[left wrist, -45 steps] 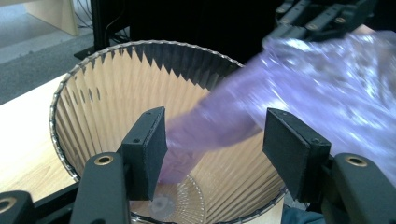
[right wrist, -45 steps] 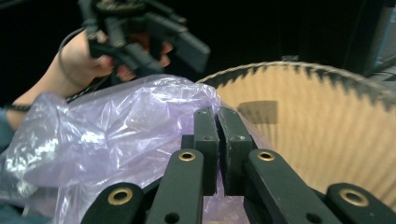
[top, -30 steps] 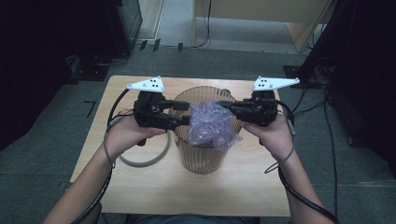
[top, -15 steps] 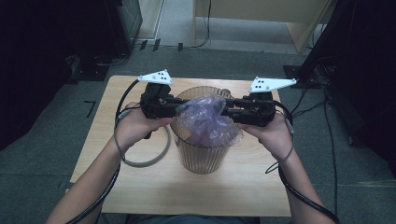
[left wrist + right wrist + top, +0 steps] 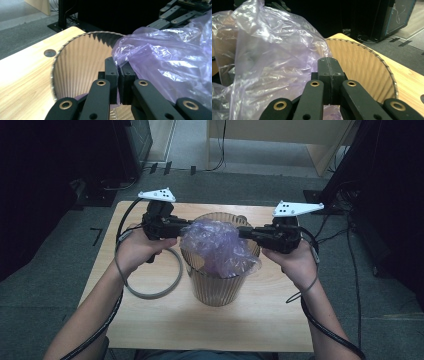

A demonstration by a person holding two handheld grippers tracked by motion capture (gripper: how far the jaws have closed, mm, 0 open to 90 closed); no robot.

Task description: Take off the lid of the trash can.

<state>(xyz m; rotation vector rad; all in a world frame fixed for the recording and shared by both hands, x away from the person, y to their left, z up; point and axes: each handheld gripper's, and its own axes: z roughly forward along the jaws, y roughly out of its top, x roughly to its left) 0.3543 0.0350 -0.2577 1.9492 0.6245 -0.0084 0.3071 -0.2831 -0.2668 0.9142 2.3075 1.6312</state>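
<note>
A crumpled purple plastic bag (image 5: 217, 245) hangs over the mouth of a brown ribbed bin (image 5: 217, 290) standing mid-table. My left gripper (image 5: 184, 228) comes in from the left at rim height. In the left gripper view its jaws (image 5: 119, 68) are pinched on the bag's (image 5: 170, 65) near edge, above the bin's inside (image 5: 80, 65). My right gripper (image 5: 243, 231) meets the bag from the right. Its jaws (image 5: 329, 62) have just been closing and now sit pressed together, with the bag's film (image 5: 269, 55) bunched against and under them. The bag stretches between the two grippers.
A grey cable (image 5: 155, 285) loops on the wooden table (image 5: 150, 320) left of the bin. A round hole (image 5: 50, 52) marks the tabletop beyond the bin. Dark equipment stands at both sides of the table, and a wooden cabinet (image 5: 280, 132) at the back.
The left gripper shifted toward the bin's rim and shut on the bag's left edge. The bag is now spread wider across the bin's mouth. The right hand stayed put.
</note>
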